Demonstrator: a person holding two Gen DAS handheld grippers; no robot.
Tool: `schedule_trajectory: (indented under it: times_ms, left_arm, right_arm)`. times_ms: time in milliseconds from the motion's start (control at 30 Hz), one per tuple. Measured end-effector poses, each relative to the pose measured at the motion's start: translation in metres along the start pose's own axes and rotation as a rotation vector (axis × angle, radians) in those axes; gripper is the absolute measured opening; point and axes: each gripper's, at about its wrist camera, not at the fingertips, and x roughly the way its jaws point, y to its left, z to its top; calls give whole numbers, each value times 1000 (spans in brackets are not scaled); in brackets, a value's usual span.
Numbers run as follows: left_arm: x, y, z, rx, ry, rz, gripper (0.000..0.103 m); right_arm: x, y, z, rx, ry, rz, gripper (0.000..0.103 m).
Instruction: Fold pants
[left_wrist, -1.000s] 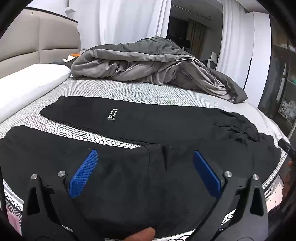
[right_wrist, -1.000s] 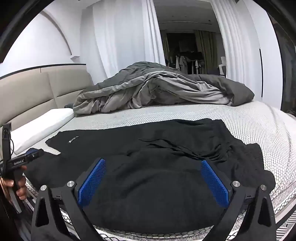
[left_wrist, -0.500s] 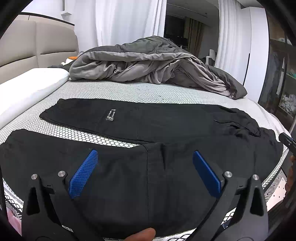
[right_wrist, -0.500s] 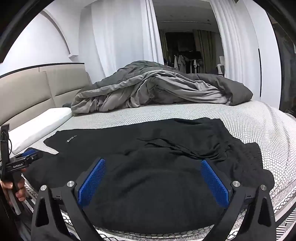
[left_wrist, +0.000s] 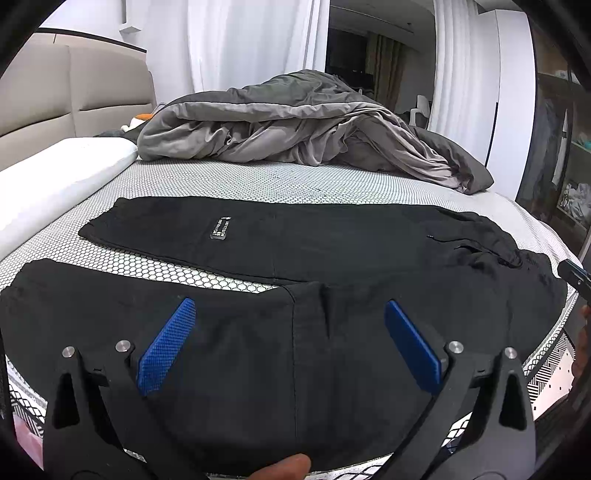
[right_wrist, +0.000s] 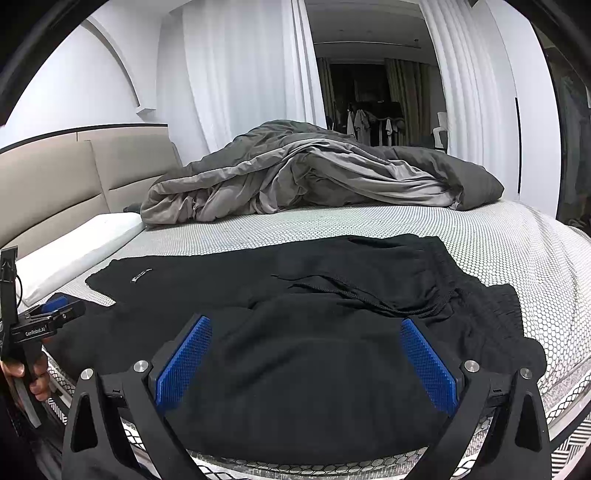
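You are holding both claws over the near edge of the bed (left_wrist: 295, 177), with the black pants (left_wrist: 332, 251) lying spread flat just ahead of them, legs running off to the left and the waistband (right_wrist: 476, 291) to the right. Your left claw (left_wrist: 288, 343) is standing wide apart and empty above the near leg; your right claw (right_wrist: 306, 362) is likewise apart, gripping nothing, above the seat area. By my reading you are lining up for the first fold, not yet grasping. Next you are needing to lower each claw onto the near edge, pinch cloth, and carry it over the far leg beyond
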Motion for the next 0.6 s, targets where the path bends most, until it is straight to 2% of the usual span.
schedule_trajectory:
  times_ms: [600]
  left_arm:
    - [-2, 0, -1, 6, -1, 2, 102]
  right_arm:
    - [3, 2, 1, -11, 16, -15, 103]
